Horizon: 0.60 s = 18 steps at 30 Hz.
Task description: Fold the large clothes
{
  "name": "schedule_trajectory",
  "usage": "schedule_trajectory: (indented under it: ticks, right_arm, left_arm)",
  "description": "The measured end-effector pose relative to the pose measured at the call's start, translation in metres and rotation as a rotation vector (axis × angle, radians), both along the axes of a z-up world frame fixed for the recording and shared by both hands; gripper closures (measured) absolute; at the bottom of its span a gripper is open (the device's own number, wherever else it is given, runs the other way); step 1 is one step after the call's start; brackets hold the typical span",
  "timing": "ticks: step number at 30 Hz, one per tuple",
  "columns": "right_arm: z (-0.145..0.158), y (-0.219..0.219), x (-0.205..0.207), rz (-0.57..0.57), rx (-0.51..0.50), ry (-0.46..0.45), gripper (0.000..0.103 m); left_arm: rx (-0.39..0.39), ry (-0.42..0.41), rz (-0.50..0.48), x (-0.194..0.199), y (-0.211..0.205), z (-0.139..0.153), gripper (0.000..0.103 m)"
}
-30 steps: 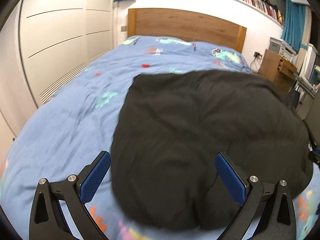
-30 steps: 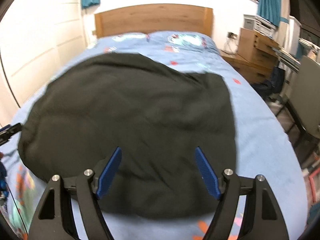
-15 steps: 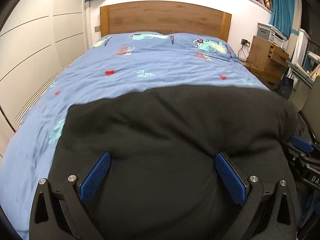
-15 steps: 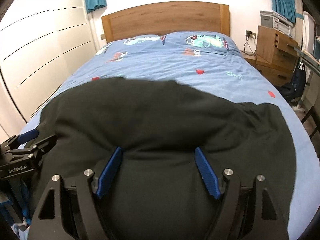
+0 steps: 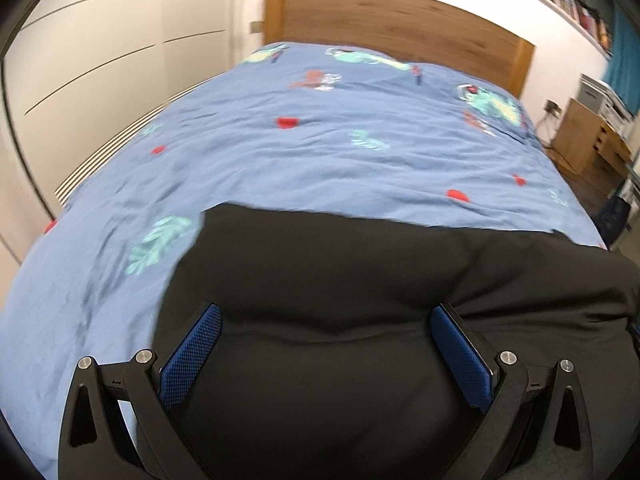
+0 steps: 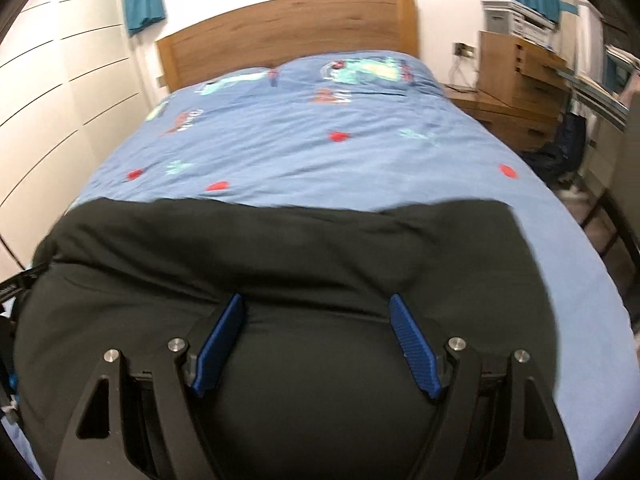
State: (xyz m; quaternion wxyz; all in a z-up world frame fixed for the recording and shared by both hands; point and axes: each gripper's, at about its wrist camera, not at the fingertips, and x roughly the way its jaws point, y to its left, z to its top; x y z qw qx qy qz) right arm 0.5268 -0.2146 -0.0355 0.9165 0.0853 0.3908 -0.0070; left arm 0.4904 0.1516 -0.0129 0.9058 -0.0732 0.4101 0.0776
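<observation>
A large black garment (image 5: 360, 264) lies across the near part of a bed with a blue patterned duvet (image 5: 320, 140); it also fills the lower half of the right wrist view (image 6: 280, 248). My left gripper (image 5: 326, 320) is open, its blue-padded fingers spread wide low over the black cloth near its left edge. My right gripper (image 6: 316, 308) is open too, its fingers spread over the cloth nearer its right side. Neither holds anything. A bit of the left gripper (image 6: 20, 280) shows at the left edge of the right wrist view.
A wooden headboard (image 5: 400, 20) stands at the far end of the bed. White wardrobe doors (image 5: 100, 60) run along the left. A wooden bedside chest (image 6: 516, 80) with a printer on it and a cluttered desk stand to the right.
Both grippers have come down and back toward the near end of the garment. The black cloth now covers less of the far bed. Both stay open.
</observation>
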Motion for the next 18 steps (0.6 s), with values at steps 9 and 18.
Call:
schedule_trajectory:
  ticks: [9,18]
  right_arm:
    - [0.013,-0.044,-0.062,-0.064,-0.087,0.019,0.028]
    - [0.046,-0.061,-0.141,-0.088,-0.077,-0.007,0.028]
  left_arm:
    - [0.017,0.004,0.028,-0.065,0.042,0.019,0.001]
    - [0.022,-0.021,0.070,-0.140,0.082,0.040,0.001]
